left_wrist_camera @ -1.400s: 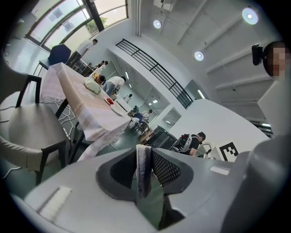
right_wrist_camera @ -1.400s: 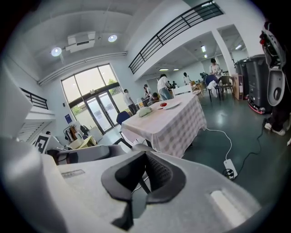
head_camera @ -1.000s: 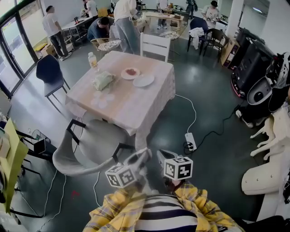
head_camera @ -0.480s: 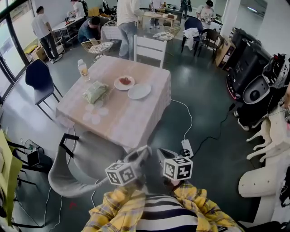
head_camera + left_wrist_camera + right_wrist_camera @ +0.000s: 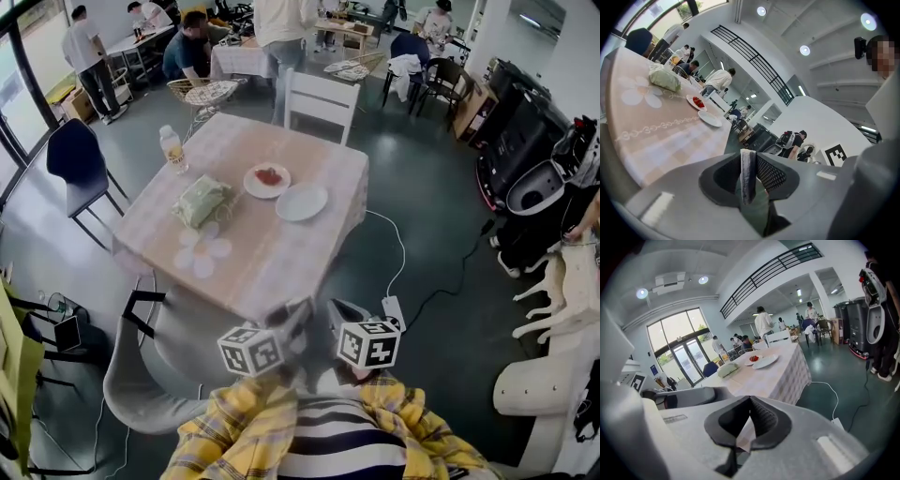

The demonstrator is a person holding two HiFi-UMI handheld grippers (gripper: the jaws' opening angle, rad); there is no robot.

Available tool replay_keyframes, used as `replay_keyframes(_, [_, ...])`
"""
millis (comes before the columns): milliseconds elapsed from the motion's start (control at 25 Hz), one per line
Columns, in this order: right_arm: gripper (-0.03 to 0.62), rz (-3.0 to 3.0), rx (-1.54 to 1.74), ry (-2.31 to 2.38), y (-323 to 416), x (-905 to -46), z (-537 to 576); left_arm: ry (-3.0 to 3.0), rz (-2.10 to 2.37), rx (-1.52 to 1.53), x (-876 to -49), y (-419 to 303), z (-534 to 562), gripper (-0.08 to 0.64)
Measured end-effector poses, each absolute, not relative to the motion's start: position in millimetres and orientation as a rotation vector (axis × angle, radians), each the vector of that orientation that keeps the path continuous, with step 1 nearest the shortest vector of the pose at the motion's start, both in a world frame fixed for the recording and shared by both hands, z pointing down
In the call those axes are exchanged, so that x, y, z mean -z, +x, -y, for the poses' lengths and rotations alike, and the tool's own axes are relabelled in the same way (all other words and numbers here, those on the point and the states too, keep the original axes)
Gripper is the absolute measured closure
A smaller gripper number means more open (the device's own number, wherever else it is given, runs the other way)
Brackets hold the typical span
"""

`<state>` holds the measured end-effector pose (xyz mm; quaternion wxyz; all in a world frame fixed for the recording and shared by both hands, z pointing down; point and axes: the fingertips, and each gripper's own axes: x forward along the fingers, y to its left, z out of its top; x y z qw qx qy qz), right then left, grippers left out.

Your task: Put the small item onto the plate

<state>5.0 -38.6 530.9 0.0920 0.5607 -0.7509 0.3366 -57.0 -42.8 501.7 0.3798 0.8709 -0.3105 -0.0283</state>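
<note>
The small item [image 5: 269, 175], a red cluster, lies in a small plate [image 5: 255, 183] on the far half of the counter [image 5: 272, 258]. Just to its right and slightly nearer sits an empty plate [image 5: 302, 202], the two rims close beside each other. Left of the plates lies a green bag [image 5: 202, 201], and a bottle [image 5: 171, 148] stands upright at the far left corner. A white chair [image 5: 323, 94] stands against the far side of the counter, and a grey chair [image 5: 131, 370] is at the near left.

Both tongs are held close to the person's chest, well apart from the counter's near edge. The left tongs [image 5: 296, 321] are pressed together at the tips with nothing pinched. The right tongs [image 5: 339, 317] are likewise pressed together and empty, pointing toward the counter and its plates.
</note>
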Motion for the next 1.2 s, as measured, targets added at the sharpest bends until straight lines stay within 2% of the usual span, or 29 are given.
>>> replay_keyframes(1200, [0.592,2.328,-0.903,1.330,43.1,-531.0,276.0,2.044,1.094,0.134,-519.4,-7.9,291.3,0.469])
